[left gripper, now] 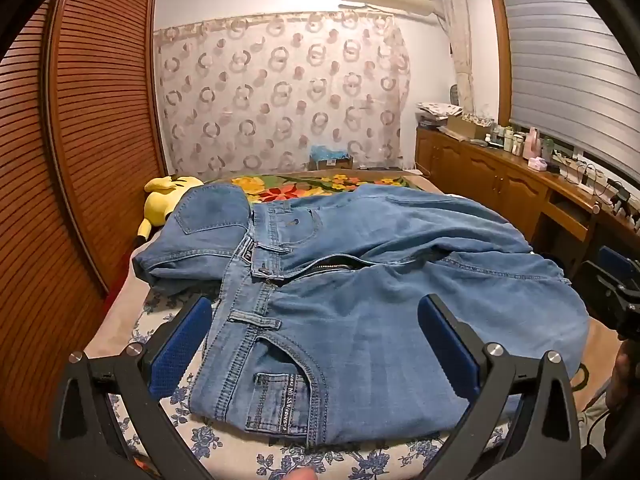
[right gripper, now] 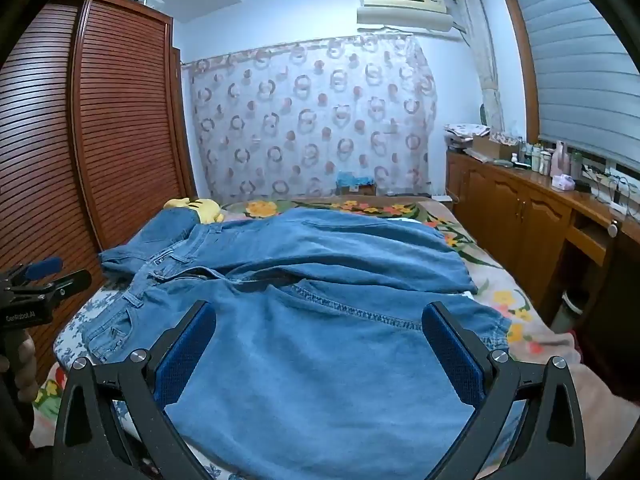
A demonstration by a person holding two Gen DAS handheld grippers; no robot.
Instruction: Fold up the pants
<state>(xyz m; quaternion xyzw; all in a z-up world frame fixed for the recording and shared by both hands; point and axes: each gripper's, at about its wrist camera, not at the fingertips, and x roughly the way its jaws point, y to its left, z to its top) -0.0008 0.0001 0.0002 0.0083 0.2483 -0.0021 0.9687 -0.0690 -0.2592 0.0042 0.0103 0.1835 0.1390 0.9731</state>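
Blue jeans [left gripper: 360, 280] lie spread on the bed, waistband to the left, legs running to the right. My left gripper [left gripper: 316, 344] is open above the waistband and front pocket, near the front edge, holding nothing. My right gripper [right gripper: 320, 352] is open above the leg part of the jeans [right gripper: 320, 320], holding nothing. The left gripper also shows at the left edge of the right wrist view [right gripper: 40, 280], beside the waistband. The right gripper shows at the right edge of the left wrist view [left gripper: 616, 292].
The bed has a floral sheet [left gripper: 224, 448] and a flowered blanket [left gripper: 320, 184]. A yellow plush toy [left gripper: 168, 196] lies at the far left. A slatted wooden wardrobe [left gripper: 60, 160] stands left. A wooden counter with bottles [left gripper: 520, 148] runs along the right.
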